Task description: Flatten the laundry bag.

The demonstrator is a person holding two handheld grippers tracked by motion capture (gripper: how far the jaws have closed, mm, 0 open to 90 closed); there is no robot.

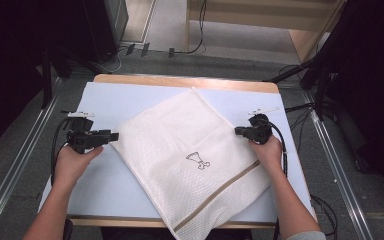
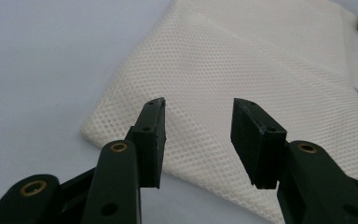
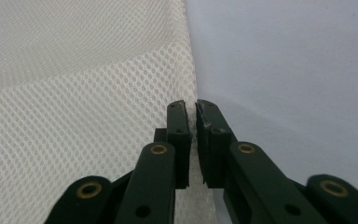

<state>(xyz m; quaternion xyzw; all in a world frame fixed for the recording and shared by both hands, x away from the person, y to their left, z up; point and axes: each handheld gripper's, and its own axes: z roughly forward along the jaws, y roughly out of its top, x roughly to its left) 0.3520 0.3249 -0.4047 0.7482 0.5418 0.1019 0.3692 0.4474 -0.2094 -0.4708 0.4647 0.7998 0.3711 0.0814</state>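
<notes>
Your white mesh bag [image 1: 190, 150] lies flat on the pale blue sheet of the table [image 1: 100, 185], turned like a diamond across the middle of the high view. Its upper corner points toward the far edge and its lower corner hangs just past the near edge at the bottom of the frame. A tan band [image 1: 220, 192] crosses the bag near its lower right side, and a small black line drawing [image 1: 198, 161] sits close to the centre of the cloth.

Your left tongs [image 1: 114, 136] sit at the left of the high view, level with the bag's left corner and right at its edge. In the left gripper view the left tongs [image 2: 198, 137] stand well apart, hovering over the rounded corner of the bag [image 2: 242, 93] with nothing pressed between the pads; the mesh shows through the gap.

Your right tongs [image 1: 238, 131] sit at the right of the high view, on the bag's upper right edge. In the right gripper view the right tongs [image 3: 195, 140] are almost together, with only a narrow slit left, and the hem of the bag [image 3: 84, 116] runs straight into that slit and is pinched there. The mesh spreads across the left half of that frame, with the bare blue table [image 3: 298, 70] on the right.
</notes>
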